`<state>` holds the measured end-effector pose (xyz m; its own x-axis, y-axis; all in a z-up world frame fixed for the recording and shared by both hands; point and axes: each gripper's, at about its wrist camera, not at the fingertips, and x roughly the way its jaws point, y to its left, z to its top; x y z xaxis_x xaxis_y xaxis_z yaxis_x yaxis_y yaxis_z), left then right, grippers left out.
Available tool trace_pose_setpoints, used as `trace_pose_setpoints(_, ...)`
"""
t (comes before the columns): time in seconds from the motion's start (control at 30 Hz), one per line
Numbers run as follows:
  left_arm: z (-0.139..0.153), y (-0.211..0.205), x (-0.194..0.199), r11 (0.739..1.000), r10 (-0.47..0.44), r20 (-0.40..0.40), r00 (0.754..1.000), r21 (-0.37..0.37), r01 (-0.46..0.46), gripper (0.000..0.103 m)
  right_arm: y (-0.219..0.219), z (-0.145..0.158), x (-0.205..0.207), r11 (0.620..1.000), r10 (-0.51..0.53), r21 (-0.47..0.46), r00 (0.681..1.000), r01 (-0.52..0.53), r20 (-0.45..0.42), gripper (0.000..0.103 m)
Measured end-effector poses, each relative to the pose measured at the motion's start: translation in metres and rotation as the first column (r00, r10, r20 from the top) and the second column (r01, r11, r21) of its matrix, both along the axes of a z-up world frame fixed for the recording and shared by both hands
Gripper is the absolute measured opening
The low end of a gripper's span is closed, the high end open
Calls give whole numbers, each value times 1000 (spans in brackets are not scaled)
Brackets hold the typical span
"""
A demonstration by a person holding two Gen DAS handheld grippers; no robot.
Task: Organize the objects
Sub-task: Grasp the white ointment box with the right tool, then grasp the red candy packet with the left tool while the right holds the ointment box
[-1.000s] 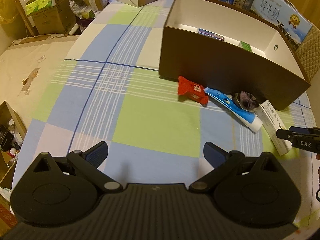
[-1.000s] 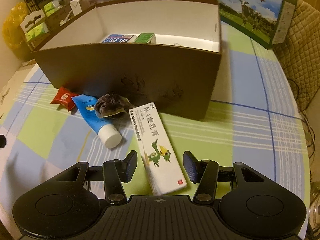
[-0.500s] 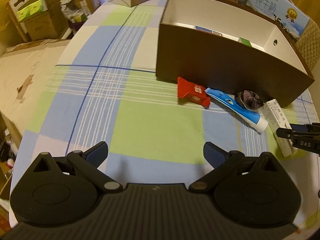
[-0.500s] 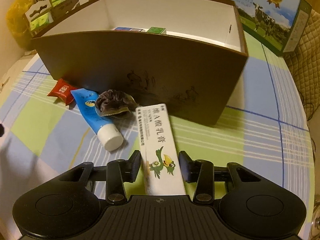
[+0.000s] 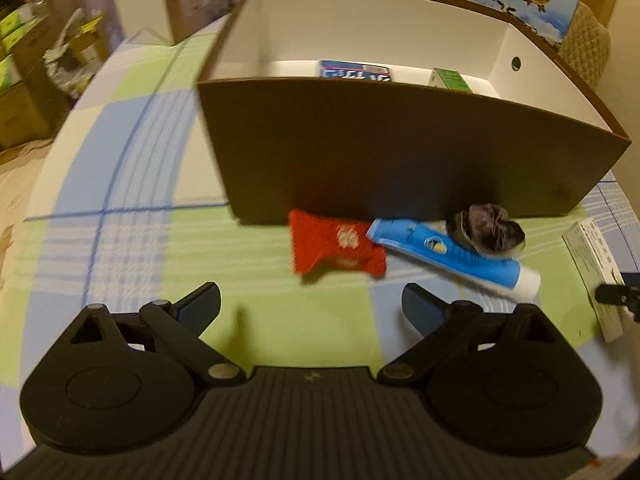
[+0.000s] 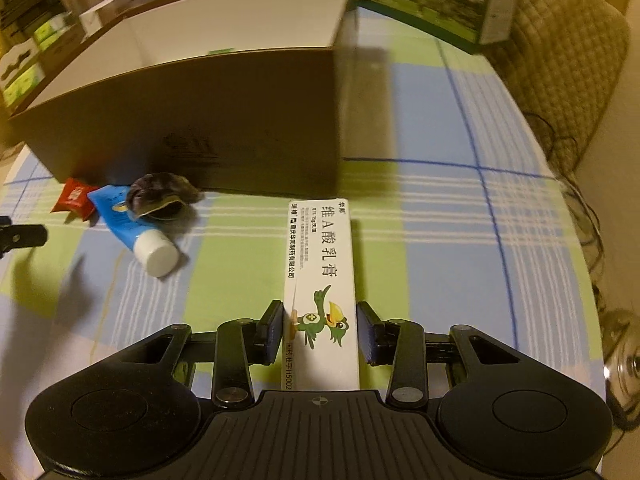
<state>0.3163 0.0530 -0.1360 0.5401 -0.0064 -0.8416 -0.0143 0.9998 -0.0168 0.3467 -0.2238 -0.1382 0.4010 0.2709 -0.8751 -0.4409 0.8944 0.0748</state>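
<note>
Ointment carton [image 6: 320, 280], long smooth cardboard, clamped by right tool [image 6: 320, 330].

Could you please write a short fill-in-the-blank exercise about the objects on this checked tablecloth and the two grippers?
1. The right gripper has its fingers on both sides of the long white ____ with a green bird.
2. The blue plastic tube has a ____ cap.
3. The dark fabric scrunchie lies partly on the ____ tube.
4. The flat red packet lies ____ the big brown cardboard box.

Missing words: carton; white; blue; outside
</note>
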Motion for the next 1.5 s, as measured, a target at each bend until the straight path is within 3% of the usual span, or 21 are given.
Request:
trace_pose_setpoints(0.27,-10,-3,27,999,-36,20,999,-8,36,86,-12,2,-3,998,-64,-7,998,64,-2,36)
trace_pose_setpoints(0.37,-15,-1,33,999,-49,23,999,-7,49,75,-14,3,-3,997,-78,-7,997,78,-2,36)
trace_pose_setpoints(0.53,-19,5,32,995,-78,19,997,-54,79,42,-13,2,-3,996,-86,-10,996,86,-7,36)
trace_pose_setpoints(0.6,-20,7,26,995,-77,22,997,-60,78,40,-12,1,-2,996,-87,-14,996,86,-7,36)
trace_pose_setpoints(0.9,-17,28,-13,992,4,-21,1000,-122,-6,41,-13,1,-1,996,-86,-6,996,86,-15,36)
trace_pose_setpoints(0.97,-15,32,-19,989,30,-28,999,-141,-33,48,-13,1,0,996,-84,-6,996,84,-19,36)
trace_pose_setpoints(1.03,-12,36,-23,988,49,-23,999,-147,-52,70,-13,1,1,997,-83,-4,996,83,-24,36)
trace_pose_setpoints(1.1,-7,39,-23,987,65,-7,998,-146,-65,76,-14,0,2,996,-85,0,996,85,-29,36)
trace_pose_setpoints(1.2,-4,40,-16,989,61,10,998,-133,-59,76,-15,0,2,996,-93,8,995,94,-34,36)
trace_pose_setpoints(1.37,-11,28,-4,996,-67,-12,998,-53,66,75,-17,0,1,995,-98,12,995,99,-36,36)
trace_pose_setpoints(1.5,-15,21,-7,992,-102,-25,995,-75,99,71,-17,0,1,995,-102,14,994,102,-37,36)
